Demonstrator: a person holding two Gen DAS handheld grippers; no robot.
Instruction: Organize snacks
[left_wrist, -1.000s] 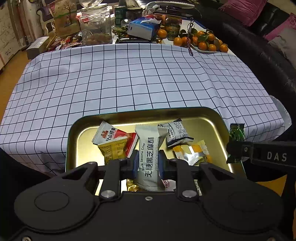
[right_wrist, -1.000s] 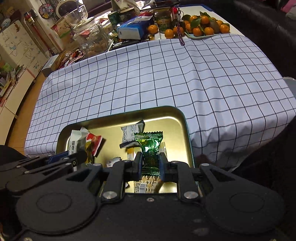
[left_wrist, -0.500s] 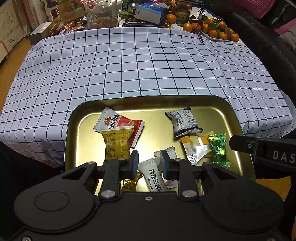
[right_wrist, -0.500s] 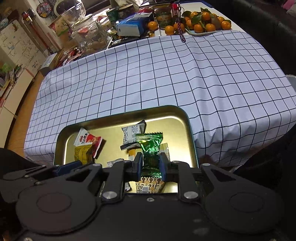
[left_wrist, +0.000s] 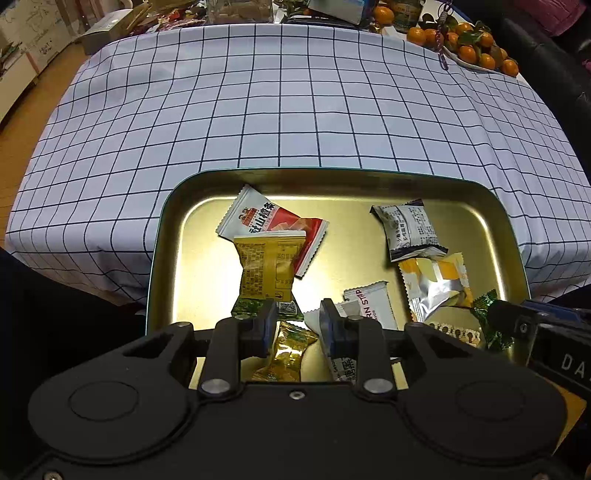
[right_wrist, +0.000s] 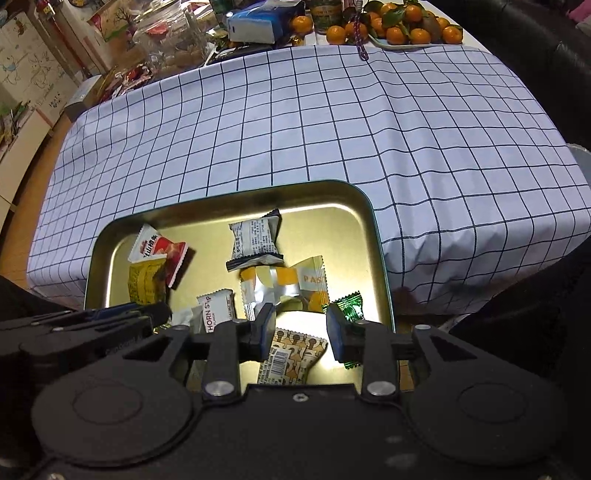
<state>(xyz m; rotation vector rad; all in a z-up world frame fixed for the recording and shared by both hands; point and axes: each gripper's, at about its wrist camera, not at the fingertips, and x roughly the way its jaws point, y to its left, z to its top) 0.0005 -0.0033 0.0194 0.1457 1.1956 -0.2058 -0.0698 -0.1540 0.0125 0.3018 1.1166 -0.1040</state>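
A gold metal tray (left_wrist: 170, 236) (right_wrist: 373, 236) holds several wrapped snacks: a red-and-white packet (left_wrist: 273, 221), a yellow packet (left_wrist: 266, 269), a grey-white packet (left_wrist: 410, 229) (right_wrist: 255, 240), a yellow-silver packet (left_wrist: 436, 284) (right_wrist: 288, 284). My left gripper (left_wrist: 297, 321) is open and empty over the tray's near edge, above a gold candy (left_wrist: 288, 350); the white sesame bar (left_wrist: 343, 362) lies by its right finger. My right gripper (right_wrist: 299, 325) is open above a brown-patterned packet (right_wrist: 291, 354); the green candy (right_wrist: 349, 308) (left_wrist: 491, 321) lies loose at its right finger.
The tray sits at the near edge of a table under a white checked cloth (left_wrist: 295, 103) (right_wrist: 332, 122). At the far end stand a glass jar (right_wrist: 170, 37), a blue box (right_wrist: 258, 22), a plate of oranges (right_wrist: 406, 29) (left_wrist: 476, 48). A dark sofa (right_wrist: 546, 48) is on the right.
My left gripper opened and dropped the white sesame bar into the tray. My right gripper opened and released the green candy at the tray's right side. Both grippers moved closer over the tray.
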